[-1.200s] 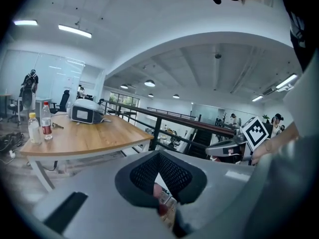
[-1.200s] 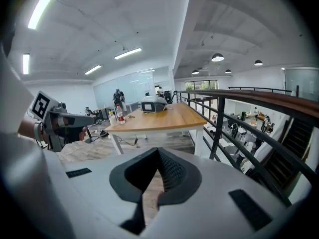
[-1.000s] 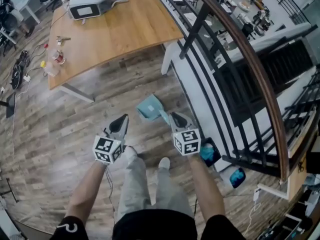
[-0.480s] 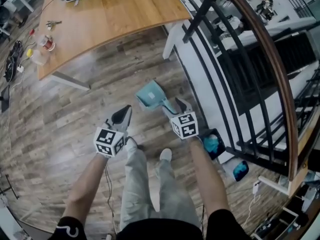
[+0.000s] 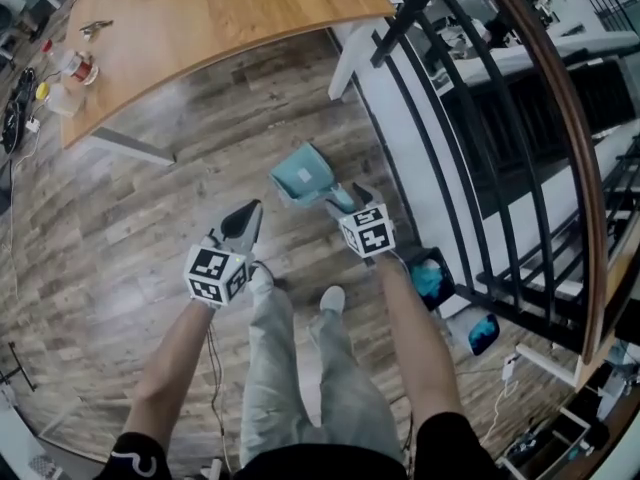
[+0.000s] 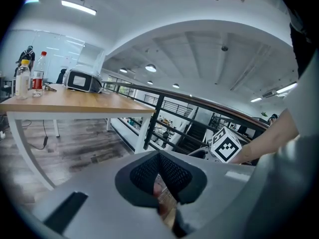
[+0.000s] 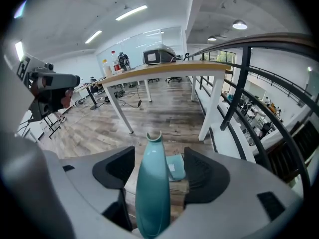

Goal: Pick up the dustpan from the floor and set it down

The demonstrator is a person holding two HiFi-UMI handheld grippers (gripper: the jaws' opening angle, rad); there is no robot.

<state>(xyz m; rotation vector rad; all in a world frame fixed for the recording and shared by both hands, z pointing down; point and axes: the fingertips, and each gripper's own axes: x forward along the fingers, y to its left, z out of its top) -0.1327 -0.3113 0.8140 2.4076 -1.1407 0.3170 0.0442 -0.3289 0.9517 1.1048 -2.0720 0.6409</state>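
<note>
Where its handle crosses, dustpan [image 7: 152, 193] — pan half-hidden

Dustpan [image 5: 303, 176] on floor [image 5: 150, 218], table [image 5: 220, 18] behind, railing [image 5: 540, 108] right, shoes [image 5: 331, 298] before it

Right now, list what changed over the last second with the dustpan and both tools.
The right tool let go: its jaws are opening, and the handle of the dustpan now stands free between them, no longer pinched. The left tool stayed shut and empty, and the dustpan remains on the floor.
</note>
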